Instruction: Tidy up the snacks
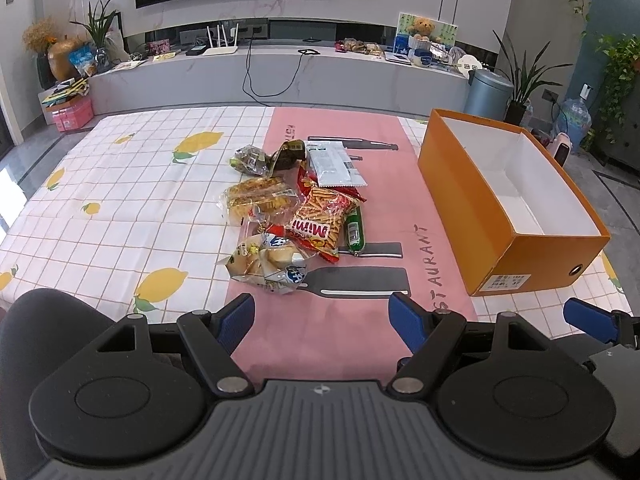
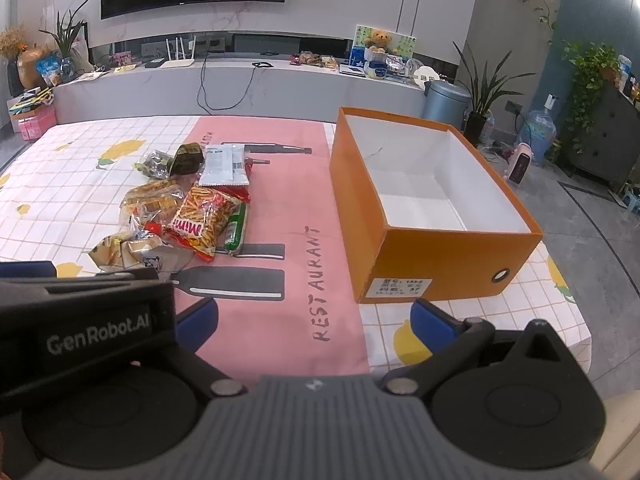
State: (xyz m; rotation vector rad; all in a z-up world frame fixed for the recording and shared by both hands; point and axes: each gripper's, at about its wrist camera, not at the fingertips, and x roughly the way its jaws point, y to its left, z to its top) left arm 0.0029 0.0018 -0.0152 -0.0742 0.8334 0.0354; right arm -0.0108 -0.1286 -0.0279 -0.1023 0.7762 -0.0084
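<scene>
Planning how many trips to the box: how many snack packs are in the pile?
About 7, maybe more hidden: dark pack, olive pack, white sachet, biscuit pack, Mimi bag, green tube, crumpled pack. The box holds none.

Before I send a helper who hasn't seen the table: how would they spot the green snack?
Find the orange box on the tablecloth; the snack pile lies to its left. On the pile's box-side edge lies the green tube, beside the Mimi bag, the only green, sausage-shaped pack.
</scene>
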